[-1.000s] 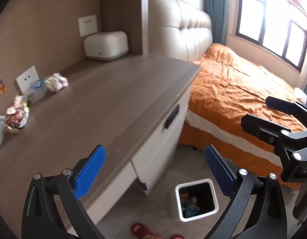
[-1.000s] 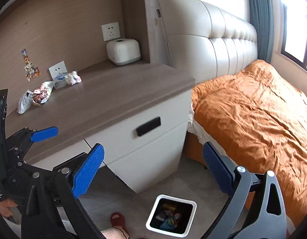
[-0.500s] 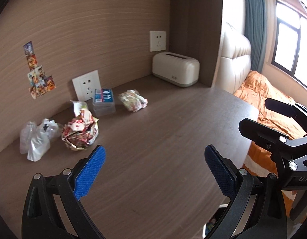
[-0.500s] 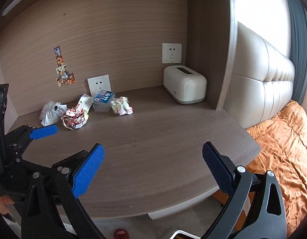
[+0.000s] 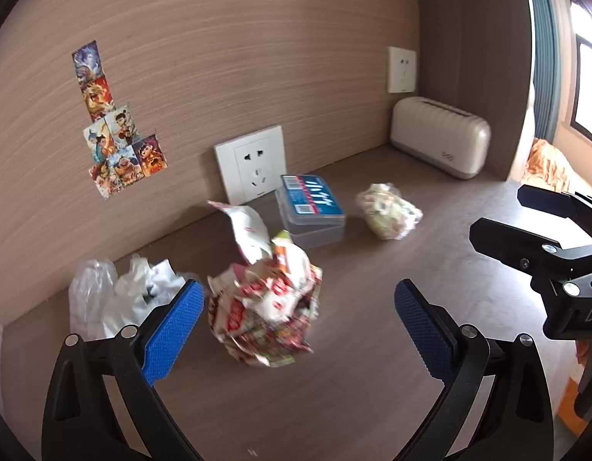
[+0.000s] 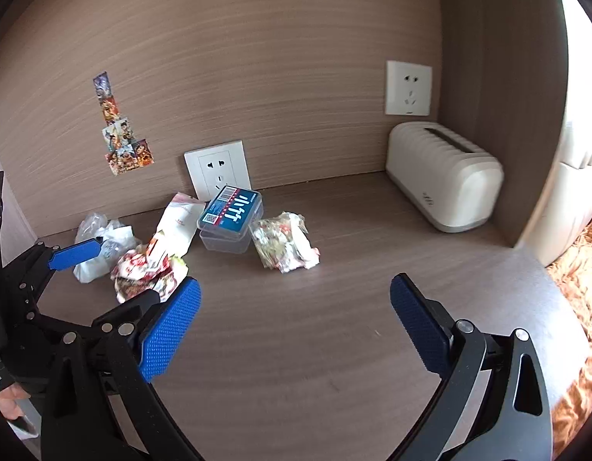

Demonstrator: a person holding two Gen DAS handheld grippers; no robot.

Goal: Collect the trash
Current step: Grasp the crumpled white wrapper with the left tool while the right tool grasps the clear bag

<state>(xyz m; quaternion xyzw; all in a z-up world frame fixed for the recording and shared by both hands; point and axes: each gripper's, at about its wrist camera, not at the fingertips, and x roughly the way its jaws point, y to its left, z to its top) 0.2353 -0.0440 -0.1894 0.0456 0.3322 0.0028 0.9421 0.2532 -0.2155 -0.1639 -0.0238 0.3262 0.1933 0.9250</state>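
Crumpled wrapper [image 5: 263, 301] on desk [image 5: 365, 376], between wide-apart left gripper [image 5: 296, 326] pads

A bedroom at home: a wood surface [image 6: 296, 330], wall sockets [image 6: 218, 170], and orange bedding [image 6: 580, 269] at right.

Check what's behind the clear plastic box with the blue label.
Behind the clear plastic box the lower wall socket is mounted on the wood panel; the box covers the socket's bottom edge. The desktop strip between them is hidden.
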